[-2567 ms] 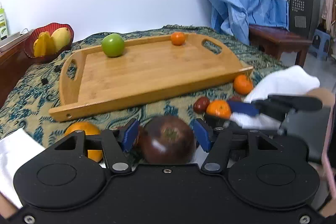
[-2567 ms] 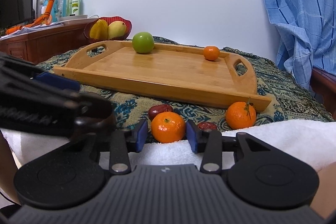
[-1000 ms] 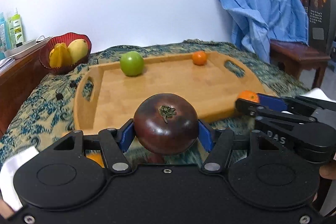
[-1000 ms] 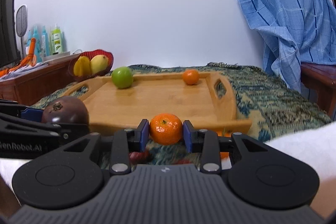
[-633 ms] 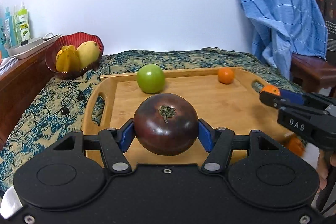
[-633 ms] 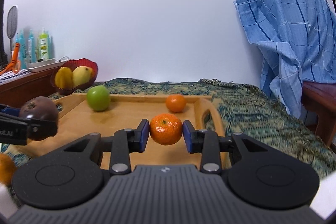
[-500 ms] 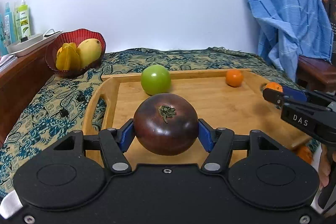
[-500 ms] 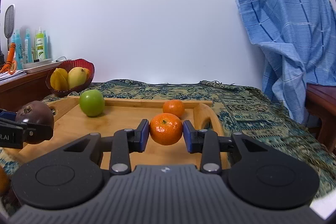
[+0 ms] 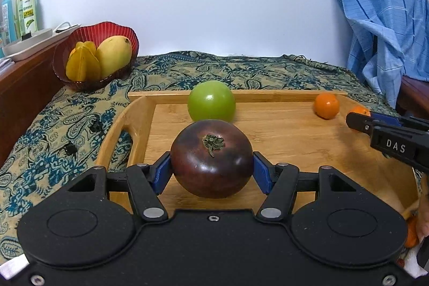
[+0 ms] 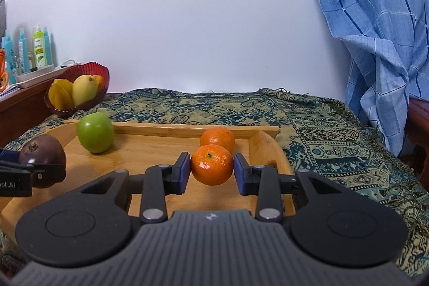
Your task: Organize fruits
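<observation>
My left gripper (image 9: 211,173) is shut on a dark purple tomato (image 9: 211,158) and holds it over the left part of the wooden tray (image 9: 281,130). My right gripper (image 10: 211,173) is shut on a mandarin (image 10: 211,164) and holds it over the tray's right part (image 10: 150,152). A green apple (image 9: 211,101) and a second mandarin (image 9: 326,106) rest at the tray's back edge; both show in the right wrist view, the apple (image 10: 95,132) and the mandarin (image 10: 217,138) just behind the held one. The right gripper also shows in the left wrist view (image 9: 359,119).
A red bowl (image 9: 96,44) with a mango and starfruit stands at the back left on a patterned cloth (image 9: 67,130). Bottles (image 10: 26,52) stand on a wooden sideboard at left. A blue cloth (image 10: 380,31) hangs at right. Another mandarin (image 9: 411,235) lies at the near right.
Both grippers have moved forward over the tray with their fruits still held. The apple and the resting mandarin look closer; neither has moved.
</observation>
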The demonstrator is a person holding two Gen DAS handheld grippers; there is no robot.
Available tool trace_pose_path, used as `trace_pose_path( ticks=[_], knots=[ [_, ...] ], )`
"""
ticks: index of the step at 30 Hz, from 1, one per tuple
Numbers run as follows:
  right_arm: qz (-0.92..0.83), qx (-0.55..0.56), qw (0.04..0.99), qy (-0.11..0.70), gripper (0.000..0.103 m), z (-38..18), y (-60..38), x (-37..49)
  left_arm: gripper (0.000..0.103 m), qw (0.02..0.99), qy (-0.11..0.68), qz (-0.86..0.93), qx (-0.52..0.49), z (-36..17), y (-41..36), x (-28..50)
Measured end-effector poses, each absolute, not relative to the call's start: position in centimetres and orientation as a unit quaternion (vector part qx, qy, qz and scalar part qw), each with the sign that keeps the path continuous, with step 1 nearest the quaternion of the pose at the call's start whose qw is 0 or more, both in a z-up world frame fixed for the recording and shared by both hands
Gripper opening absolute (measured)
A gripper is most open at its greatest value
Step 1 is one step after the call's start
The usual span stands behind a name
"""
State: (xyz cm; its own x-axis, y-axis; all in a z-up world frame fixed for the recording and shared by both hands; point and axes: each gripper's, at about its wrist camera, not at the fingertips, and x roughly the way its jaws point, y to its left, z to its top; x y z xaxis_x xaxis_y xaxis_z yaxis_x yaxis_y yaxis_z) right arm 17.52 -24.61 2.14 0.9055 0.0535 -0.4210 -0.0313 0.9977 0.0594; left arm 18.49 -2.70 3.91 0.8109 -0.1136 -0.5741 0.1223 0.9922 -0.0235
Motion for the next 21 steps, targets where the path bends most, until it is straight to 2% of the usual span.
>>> trace_pose_path(
  ticks=[5, 11, 21],
  knots=[
    [0.020, 0.051, 0.967, 0.250, 0.040, 1.8, -25.1, 19.0, 0.060, 0.951, 0.304, -0.060, 0.006, 3.7, -2.8, 19.5],
    [0.030, 0.022, 0.967, 0.253, 0.040, 2.0, -24.2, 19.5, 0.060, 0.950, 0.307, -0.059, 0.005, 3.5, -3.1, 20.4],
    [0.026, 0.036, 0.957, 0.285, 0.040, 1.6, -24.6, 20.9, 0.060, 0.947, 0.314, -0.059, 0.003, 2.8, -3.3, 21.6]
  ],
)
